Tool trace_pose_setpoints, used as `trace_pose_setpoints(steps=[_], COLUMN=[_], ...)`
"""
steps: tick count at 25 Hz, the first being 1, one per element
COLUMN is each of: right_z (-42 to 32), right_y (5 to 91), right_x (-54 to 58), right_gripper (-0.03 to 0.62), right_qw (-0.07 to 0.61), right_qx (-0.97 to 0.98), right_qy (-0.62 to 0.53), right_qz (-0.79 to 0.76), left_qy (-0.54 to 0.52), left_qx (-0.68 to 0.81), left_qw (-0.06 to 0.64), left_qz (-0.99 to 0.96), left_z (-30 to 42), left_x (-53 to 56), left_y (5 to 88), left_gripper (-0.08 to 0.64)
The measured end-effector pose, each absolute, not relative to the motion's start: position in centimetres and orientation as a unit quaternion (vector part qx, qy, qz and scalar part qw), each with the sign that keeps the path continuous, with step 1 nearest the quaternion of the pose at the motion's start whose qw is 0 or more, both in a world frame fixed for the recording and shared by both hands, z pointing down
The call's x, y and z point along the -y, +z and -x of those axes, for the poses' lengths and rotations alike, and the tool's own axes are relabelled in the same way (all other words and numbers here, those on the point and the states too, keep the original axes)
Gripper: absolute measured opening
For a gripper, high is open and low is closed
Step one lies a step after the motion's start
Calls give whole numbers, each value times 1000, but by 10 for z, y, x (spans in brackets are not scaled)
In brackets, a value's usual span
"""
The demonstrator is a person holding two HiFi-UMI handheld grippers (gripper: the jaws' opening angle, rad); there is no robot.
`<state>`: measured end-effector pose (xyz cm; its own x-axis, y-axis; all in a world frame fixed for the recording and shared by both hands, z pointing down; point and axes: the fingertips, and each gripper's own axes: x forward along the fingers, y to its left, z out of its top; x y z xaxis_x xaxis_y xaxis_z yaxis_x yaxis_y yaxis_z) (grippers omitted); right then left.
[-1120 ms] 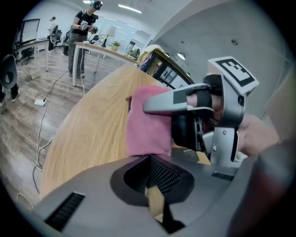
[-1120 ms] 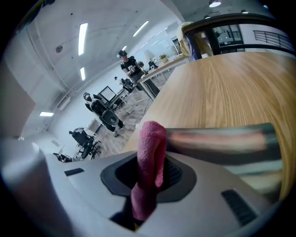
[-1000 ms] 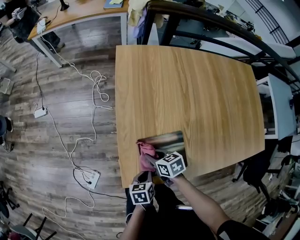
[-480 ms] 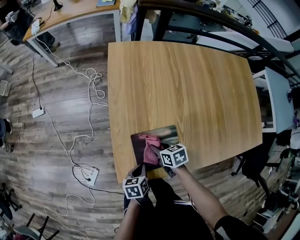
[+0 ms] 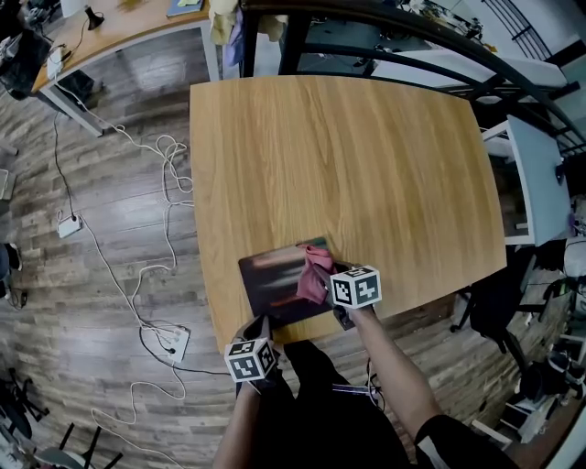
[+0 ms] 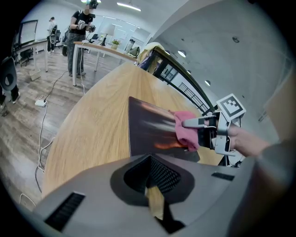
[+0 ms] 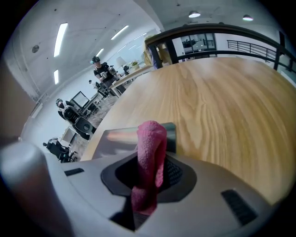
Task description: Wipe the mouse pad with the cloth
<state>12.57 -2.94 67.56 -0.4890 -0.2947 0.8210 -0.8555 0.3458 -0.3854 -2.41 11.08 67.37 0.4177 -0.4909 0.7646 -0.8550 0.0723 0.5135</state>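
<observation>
A dark mouse pad (image 5: 273, 282) (image 6: 147, 130) with coloured streaks lies near the front edge of the wooden table (image 5: 339, 165). My right gripper (image 5: 331, 280) (image 7: 150, 172) is shut on a pink cloth (image 5: 314, 274) (image 7: 150, 152) that hangs down and rests on the pad's right end. The left gripper view shows that cloth (image 6: 186, 130) and the right gripper (image 6: 207, 133) over the pad's far side. My left gripper (image 5: 259, 328) (image 6: 152, 187) sits at the pad's near left corner, jaws drawn together with only a tan sliver between them.
The table's front edge (image 5: 275, 337) runs just behind both grippers. White cables and a power strip (image 5: 170, 343) lie on the wood floor to the left. A black railing (image 5: 385, 27) stands beyond the table, with another desk (image 5: 110, 23) at the far left.
My right gripper has dragged the pink cloth from the pad's left end across to its right end. The left gripper has stayed at the pad's near edge.
</observation>
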Motion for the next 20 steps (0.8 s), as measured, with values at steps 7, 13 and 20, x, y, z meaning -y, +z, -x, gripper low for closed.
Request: trace_pose_setpoints(steps=[7, 13, 20], right_z=[-163, -184, -187], right_y=[677, 671, 624], right_x=[35, 37, 36], right_gripper=[89, 89, 89], right_qw=[322, 309, 249], right_qx=[735, 729, 747], right_qy=[423, 422, 411], right_qz=[-422, -442, -459], left_qy=[184, 209, 189], left_qx=[507, 491, 500], left_qw=[523, 522, 492], left_qz=[-660, -665, -687], left_z=[25, 23, 48], left_x=[-113, -111, -79], left_y=[674, 673, 641], left_gripper=[22, 23, 23])
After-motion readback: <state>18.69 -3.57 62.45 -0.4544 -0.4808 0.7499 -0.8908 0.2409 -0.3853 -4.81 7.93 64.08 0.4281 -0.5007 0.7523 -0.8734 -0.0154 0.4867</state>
